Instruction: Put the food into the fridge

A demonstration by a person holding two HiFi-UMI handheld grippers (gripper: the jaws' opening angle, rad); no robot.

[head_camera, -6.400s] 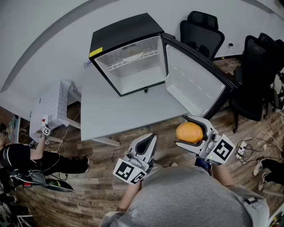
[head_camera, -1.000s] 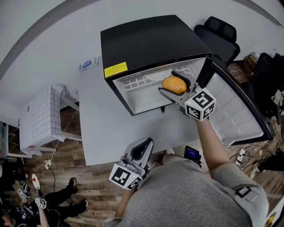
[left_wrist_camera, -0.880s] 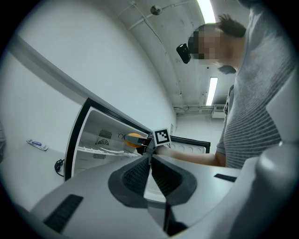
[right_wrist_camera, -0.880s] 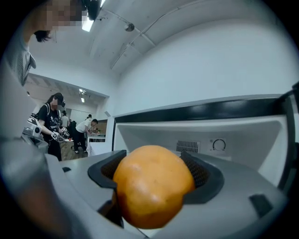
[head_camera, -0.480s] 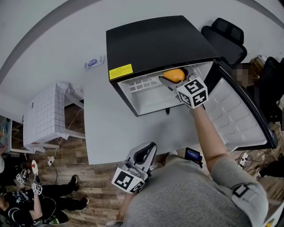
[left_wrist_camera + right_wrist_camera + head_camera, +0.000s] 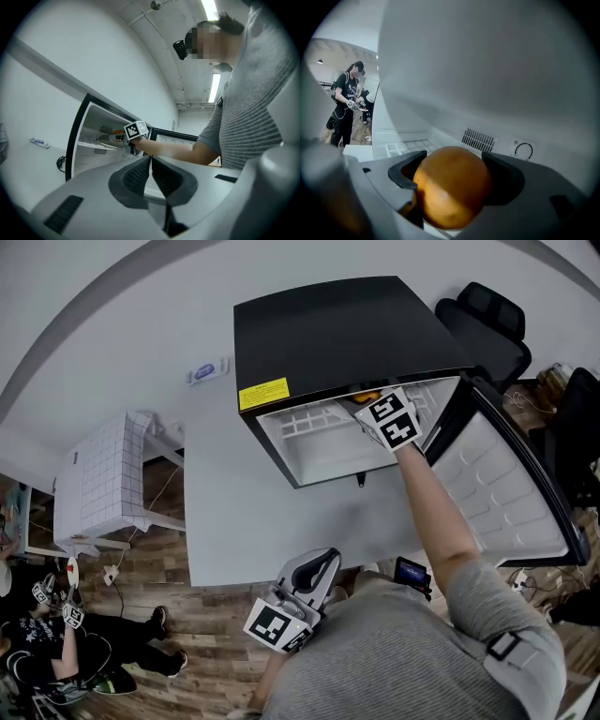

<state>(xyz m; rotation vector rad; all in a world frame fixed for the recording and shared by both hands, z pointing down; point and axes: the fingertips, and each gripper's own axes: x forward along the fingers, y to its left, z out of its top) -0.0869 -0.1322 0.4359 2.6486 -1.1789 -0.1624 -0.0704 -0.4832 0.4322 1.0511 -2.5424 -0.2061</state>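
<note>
Closest to your body, your left gripper (image 6: 315, 572) hangs over the near edge of the white tabletop (image 6: 244, 507). Its 2 jaws are pressed together with nothing between them, as the left gripper view (image 6: 150, 163) shows.

Your right forearm (image 6: 429, 507) reaches forward across the tabletop into the small black fridge (image 6: 347, 329), which stands on the far part of the tabletop. The fridge door (image 6: 506, 474) is swung wide open to the right.

Your right gripper (image 6: 378, 411) is inside the upper part of the fridge, above the white shelf (image 6: 309, 420). Only its marker cube shows clearly from above; its jaws sit under the fridge's top edge. In the right gripper view, the gripper (image 6: 454, 171) has its jaws spread wide and pinching a round orange fruit (image 6: 450, 199), 1 pad on each side. The fruit is inside the fridge, off the shelf, held in the air.

Behind the fruit, the fridge's white back wall carries a slotted vent (image 6: 478, 139) and a round dial (image 6: 524, 151).

Beyond the fridge, a black office chair (image 6: 487, 320) stands on the wooden floor.
</note>
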